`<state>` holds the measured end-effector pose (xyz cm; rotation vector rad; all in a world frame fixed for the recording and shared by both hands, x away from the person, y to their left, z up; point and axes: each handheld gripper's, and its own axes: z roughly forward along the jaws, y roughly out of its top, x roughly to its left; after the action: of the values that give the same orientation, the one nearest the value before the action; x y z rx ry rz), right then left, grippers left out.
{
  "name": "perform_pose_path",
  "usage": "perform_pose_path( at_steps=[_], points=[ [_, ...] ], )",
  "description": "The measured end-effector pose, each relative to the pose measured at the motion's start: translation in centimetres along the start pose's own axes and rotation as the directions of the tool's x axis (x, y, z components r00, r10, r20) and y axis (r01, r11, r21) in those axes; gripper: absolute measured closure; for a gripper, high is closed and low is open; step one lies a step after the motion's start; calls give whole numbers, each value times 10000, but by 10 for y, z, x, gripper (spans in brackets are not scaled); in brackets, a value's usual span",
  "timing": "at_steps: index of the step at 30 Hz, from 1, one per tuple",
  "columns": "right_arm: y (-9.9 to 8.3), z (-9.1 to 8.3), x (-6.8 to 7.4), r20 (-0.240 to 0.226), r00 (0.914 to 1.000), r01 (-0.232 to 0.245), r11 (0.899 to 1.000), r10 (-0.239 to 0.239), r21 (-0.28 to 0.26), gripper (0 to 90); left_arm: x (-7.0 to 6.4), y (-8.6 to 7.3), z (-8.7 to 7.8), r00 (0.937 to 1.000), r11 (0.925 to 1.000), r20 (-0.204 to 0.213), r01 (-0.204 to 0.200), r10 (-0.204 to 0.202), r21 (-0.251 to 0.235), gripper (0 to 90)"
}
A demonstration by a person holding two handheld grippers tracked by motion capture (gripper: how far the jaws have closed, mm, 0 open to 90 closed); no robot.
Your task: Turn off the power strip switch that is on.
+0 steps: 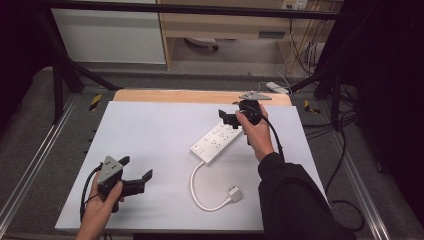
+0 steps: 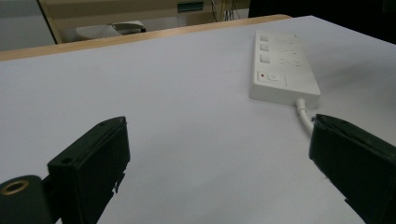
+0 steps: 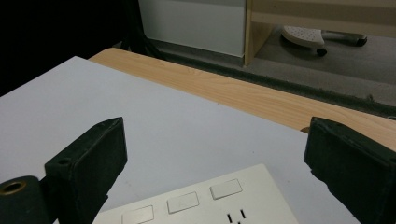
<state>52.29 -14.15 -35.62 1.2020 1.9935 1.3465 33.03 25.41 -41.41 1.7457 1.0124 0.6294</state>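
— What was on the worktop (image 1: 150, 135)?

— A white power strip (image 1: 217, 141). It lay at a slant a bit right of the middle, on a white sheet that covered most of the worktop. A white cord (image 1: 197, 187) came out of its near end, curled round toward the person, and ended in a white plug (image 1: 235, 194) lying flat on the sheet.

— Could you see its top?

— Yes. In the left tool view the near end had a switch (image 2: 273, 78) with a small red dot beside it. Past that were three little square buttons in a row, with sockets next to them.

— Where was the right tool (image 1: 231, 119)?

— It was at the far end of the strip, held in the right hand (image 1: 256, 131). Its jaws were spread wide and gripped nothing. In the right tool view the strip's end, with its buttons, sat low between the two black jaws. I could not tell if the tool touched the strip.

— And the left tool (image 1: 136, 169)?

— It was near the front left corner of the sheet, well apart from the strip, held in the left hand (image 1: 102, 207). Its jaws were spread wide too, with only bare sheet between them. A grey three-cornered plate sat on top of it.

— Anything behind the worktop?

— A strip of bare wood showed along the far edge. Beyond it was a grey floor and a wooden cupboard (image 1: 225, 22).
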Motion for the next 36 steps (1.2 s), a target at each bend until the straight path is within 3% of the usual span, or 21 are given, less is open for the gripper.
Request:
perform_pose_path(
  at_steps=[11,36],
  points=[
    [1,-25,2,-85,9999,-92,9999,91,-143,64,0,0,0,10000,10000,17,-9,9,22,50],
    [-16,-101,-15,-285,9996,-1,9933,-32,-1158,87,0,-3,-5,9999,9999,-131,39,-37,112,50]
  ],
)
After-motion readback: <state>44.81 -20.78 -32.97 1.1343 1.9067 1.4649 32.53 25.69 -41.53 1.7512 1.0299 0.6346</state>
